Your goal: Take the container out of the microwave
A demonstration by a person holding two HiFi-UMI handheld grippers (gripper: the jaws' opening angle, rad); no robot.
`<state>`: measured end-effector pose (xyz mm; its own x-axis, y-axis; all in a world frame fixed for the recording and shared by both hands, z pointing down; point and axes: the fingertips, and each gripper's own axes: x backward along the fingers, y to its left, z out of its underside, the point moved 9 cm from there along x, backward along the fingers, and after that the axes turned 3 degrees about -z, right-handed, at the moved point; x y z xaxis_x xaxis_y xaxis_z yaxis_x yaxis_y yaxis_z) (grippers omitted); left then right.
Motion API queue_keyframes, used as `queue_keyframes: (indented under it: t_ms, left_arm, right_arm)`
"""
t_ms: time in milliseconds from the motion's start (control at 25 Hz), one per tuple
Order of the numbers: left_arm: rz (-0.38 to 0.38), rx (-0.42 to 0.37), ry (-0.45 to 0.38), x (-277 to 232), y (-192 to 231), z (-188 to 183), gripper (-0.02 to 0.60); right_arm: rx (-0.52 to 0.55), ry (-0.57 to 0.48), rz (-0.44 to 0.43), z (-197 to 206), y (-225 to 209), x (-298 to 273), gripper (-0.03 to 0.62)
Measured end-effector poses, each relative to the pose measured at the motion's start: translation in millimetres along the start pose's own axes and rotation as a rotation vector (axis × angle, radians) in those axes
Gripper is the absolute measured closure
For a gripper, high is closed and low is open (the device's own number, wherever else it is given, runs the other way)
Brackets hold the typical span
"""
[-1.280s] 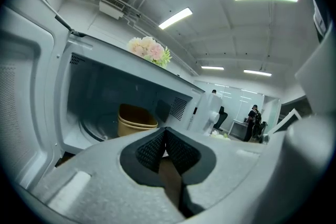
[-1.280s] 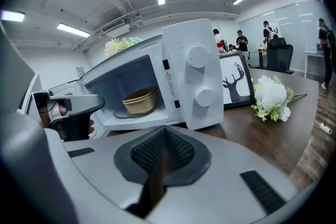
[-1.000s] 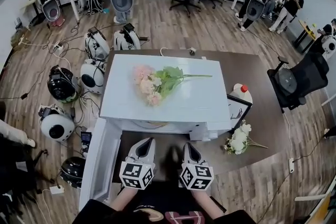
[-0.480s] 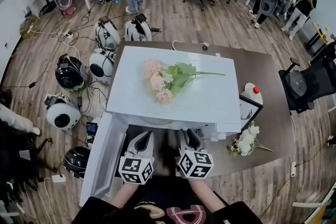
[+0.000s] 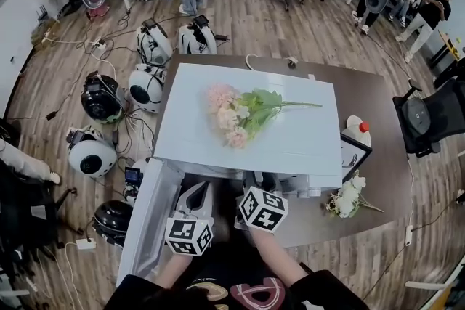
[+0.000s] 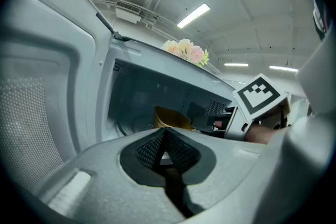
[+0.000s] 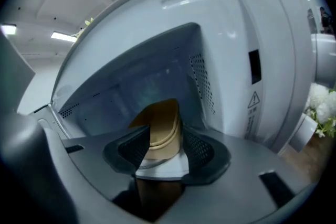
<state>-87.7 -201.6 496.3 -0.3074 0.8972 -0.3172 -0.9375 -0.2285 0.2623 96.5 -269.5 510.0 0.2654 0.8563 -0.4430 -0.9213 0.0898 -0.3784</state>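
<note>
The white microwave (image 5: pixel 196 112) stands on the brown table with its door (image 5: pixel 149 218) swung open to the left. Inside sits a tan container (image 7: pixel 163 120), also seen deep in the cavity in the left gripper view (image 6: pixel 170 119). My right gripper (image 7: pixel 160 139) reaches into the opening. Its jaws have just been opening and now stand open, with the container between the fingertips. In the head view only the right gripper's marker cube (image 5: pixel 261 208) shows at the cavity's mouth. My left gripper (image 6: pixel 165 144) is shut on nothing and hangs just outside the opening (image 5: pixel 197 191).
Pink flowers (image 5: pixel 236 112) lie on the microwave's top. On the table to the right are a white bouquet (image 5: pixel 347 196), a red-capped bottle (image 5: pixel 356 131) and a dark frame (image 5: pixel 354 152). Round white devices (image 5: pixel 91 156) and cables crowd the floor at left.
My right gripper has gone forward into the microwave's opening, and its cube has rolled. The left gripper has crept forward beside the door.
</note>
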Motion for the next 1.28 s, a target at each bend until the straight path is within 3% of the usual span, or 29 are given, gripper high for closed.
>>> queue_keyframes:
  t_ms: [240, 880, 1120, 1280]
  left_arm:
    - [-0.03, 0.012, -0.025, 6.2, 11.9, -2.5, 0.572]
    - [0.008, -0.021, -0.031, 2.9, 18.6, -8.9, 0.572]
    - [0.032, 0.031, -0.027, -0.3, 24.5, -7.3, 0.572]
    - [0.042, 0.025, -0.027, -1.8, 25.5, -9.0, 0.572]
  right_arm:
    - [0.015, 0.021, 0.025, 1.3, 3.3, -21.9, 0.412]
    - [0.054, 0.078, 0.094, 3.6, 2.8, -52.9, 0.407]
    - [0.018, 0.123, 0.096, 8.4, 4.6, -48.3, 0.461]
    - [0.009, 0.168, 0.126, 13.7, 2.2, -47.5, 0.524]
